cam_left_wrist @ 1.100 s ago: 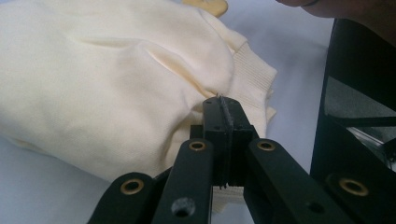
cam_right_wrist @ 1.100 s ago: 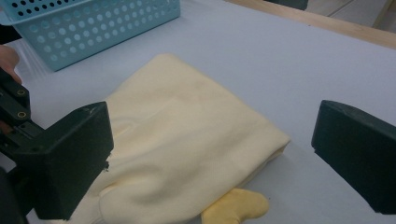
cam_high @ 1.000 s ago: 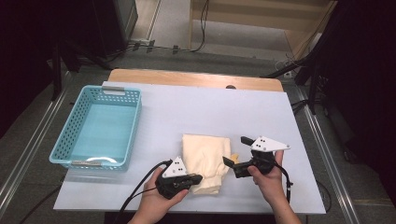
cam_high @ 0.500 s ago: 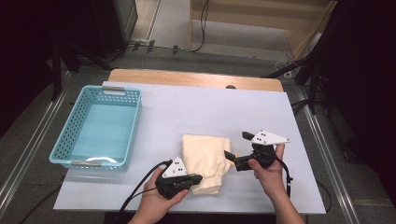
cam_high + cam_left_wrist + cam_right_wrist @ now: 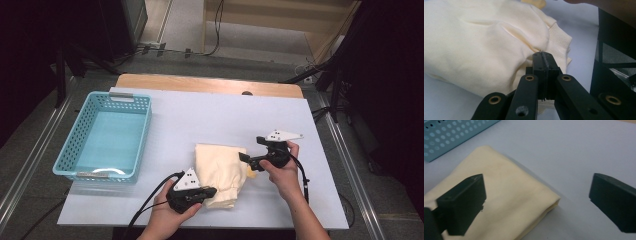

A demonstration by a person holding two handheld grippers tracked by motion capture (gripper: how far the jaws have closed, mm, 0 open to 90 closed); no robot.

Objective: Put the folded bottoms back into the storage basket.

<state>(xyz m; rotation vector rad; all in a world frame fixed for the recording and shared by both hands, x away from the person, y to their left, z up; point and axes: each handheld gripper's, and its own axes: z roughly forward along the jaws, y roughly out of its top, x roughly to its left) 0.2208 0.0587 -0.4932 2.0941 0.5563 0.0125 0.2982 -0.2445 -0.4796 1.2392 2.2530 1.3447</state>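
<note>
Between both hands, cream garment (image 5: 220,172), left gripper (image 5: 212,191) pinching its cuff, right gripper (image 5: 243,158) spread beside its edge

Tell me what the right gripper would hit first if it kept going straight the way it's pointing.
Probably the folded cream garment: the open right gripper points at its near corner, with bare table beyond.

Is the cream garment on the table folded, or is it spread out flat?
Folded. The cream garment lies as a compact block; the right gripper view shows stacked layers at its corner.
</note>
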